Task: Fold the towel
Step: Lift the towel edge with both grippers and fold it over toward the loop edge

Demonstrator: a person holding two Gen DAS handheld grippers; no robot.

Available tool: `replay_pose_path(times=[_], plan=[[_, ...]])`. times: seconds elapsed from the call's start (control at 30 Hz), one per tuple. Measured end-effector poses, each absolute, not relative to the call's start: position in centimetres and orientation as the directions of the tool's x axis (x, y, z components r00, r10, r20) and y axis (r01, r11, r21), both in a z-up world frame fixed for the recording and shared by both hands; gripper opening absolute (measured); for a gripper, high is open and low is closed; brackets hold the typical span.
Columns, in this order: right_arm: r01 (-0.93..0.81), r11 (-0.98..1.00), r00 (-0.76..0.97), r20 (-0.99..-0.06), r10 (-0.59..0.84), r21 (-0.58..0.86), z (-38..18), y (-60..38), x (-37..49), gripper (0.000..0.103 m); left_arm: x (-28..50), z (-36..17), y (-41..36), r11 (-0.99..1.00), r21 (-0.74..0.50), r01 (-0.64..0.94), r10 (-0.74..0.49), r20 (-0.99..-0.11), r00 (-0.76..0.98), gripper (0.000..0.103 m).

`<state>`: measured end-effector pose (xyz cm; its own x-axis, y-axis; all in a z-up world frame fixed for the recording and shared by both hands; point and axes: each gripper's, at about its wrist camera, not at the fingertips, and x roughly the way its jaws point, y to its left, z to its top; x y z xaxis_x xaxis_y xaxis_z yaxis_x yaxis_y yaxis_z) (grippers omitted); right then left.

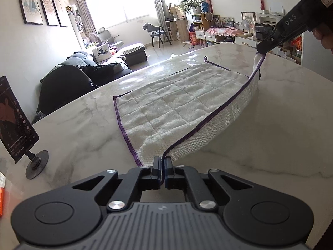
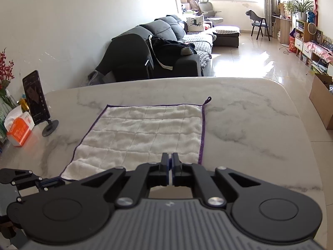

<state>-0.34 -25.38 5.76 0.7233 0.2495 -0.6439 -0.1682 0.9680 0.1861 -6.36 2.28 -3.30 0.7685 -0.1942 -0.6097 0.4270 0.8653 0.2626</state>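
Note:
A white quilted towel (image 1: 177,104) with a purple hem lies spread on the marble table (image 1: 270,125). My left gripper (image 1: 162,160) is shut on the towel's near corner, the purple hem running up out of its pads. In the same view my right gripper (image 1: 261,51) is shut on the other near corner and holds it above the table, so the edge between them hangs raised. From the right wrist view, the towel (image 2: 145,133) stretches away flat beyond my right gripper (image 2: 170,156), which is shut on its near edge. My left gripper (image 2: 53,181) pinches the near left corner.
A phone on a round stand (image 1: 14,120) (image 2: 36,98) is at the table's left side, with an orange tissue box (image 2: 19,130) beside it. A hanging loop (image 2: 208,99) marks the towel's far right corner. A cardboard box (image 2: 321,104) stands on the floor past the table's right edge.

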Motion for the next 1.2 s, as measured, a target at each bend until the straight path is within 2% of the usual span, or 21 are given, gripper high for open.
replay_pose_path(times=[0.33,1.03,1.2], plan=[[-0.158,0.971,0.734,-0.636,0.237,0.179,6.0,-25.4,0.8,0.002,-3.4,-1.4,2.2,0.877,0.281,0.389,-0.17,-0.575,0.8,0.003],[-0.125,0.976,0.743,-0.635,0.211,0.178,5.4,-25.7,4.8,0.003,3.1,0.2,1.7,0.929,0.186,0.319,-0.162,-0.572,0.804,0.003],[-0.121,0.977,0.742,-0.638,0.208,0.177,5.1,-26.0,5.5,0.011,3.8,0.0,1.9,0.939,0.182,0.291,-0.141,-0.568,0.811,0.003]])
